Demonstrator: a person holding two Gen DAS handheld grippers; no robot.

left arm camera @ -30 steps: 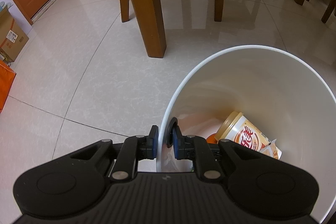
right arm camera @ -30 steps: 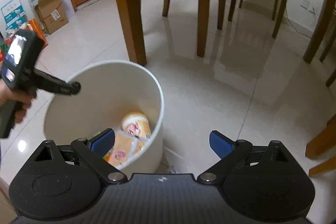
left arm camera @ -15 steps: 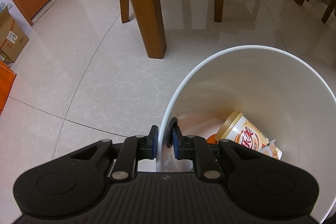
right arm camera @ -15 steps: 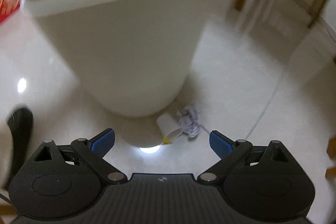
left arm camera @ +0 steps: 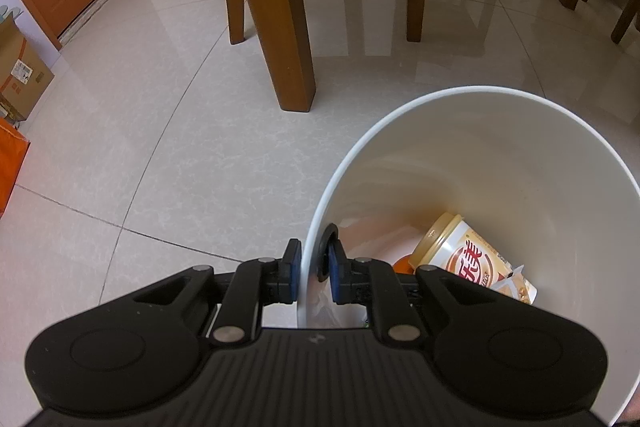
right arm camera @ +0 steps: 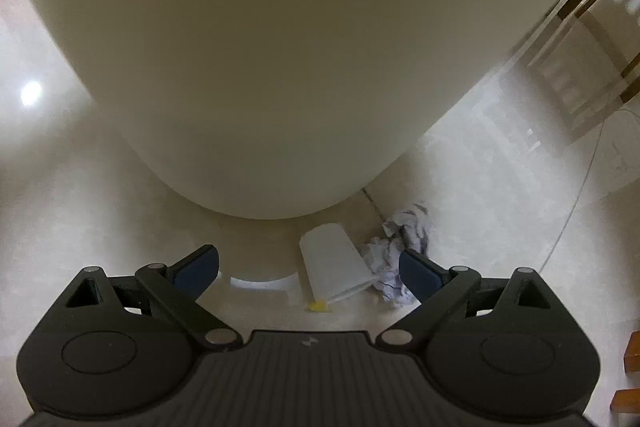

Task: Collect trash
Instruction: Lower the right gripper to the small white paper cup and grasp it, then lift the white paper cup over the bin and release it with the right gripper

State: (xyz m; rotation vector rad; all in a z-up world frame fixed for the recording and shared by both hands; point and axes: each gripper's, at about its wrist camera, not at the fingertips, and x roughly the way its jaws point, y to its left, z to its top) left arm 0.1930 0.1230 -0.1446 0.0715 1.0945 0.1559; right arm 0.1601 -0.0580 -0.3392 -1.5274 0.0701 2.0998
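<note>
I have the left gripper (left arm camera: 313, 273) clamped on the rim of the white bin (left arm camera: 500, 163), 1 pad outside the wall and 1 inside, jaws narrow with only the thin plastic between them. I judge that grip is there to steady the bin and keep its mouth where I can drop things in. Inside, a milk tea cup (left arm camera: 460, 259) lies on its side on the bottom with a crumpled wrapper (left arm camera: 514, 283) touching it, so 2 pieces at least are already collected.

My right gripper (right arm camera: 310, 273) is low by the floor (right arm camera: 500, 187) with its jaws spread wide and nothing between them. Just ahead, a white paper cup (right arm camera: 334, 263) lies on its side close to the base of the bin, and a crumpled tissue (right arm camera: 400, 255) rests against the cup's right flank. The cup sits inside the open span, nearer the right finger; the tissue is partly hidden behind that finger.

I read the wide opening as preparation to straddle the cup. The bin wall is so near that closing may nudge it, and the thin cup will likely crush if I squeeze hard. The tissue could get pinched along with it.
</note>
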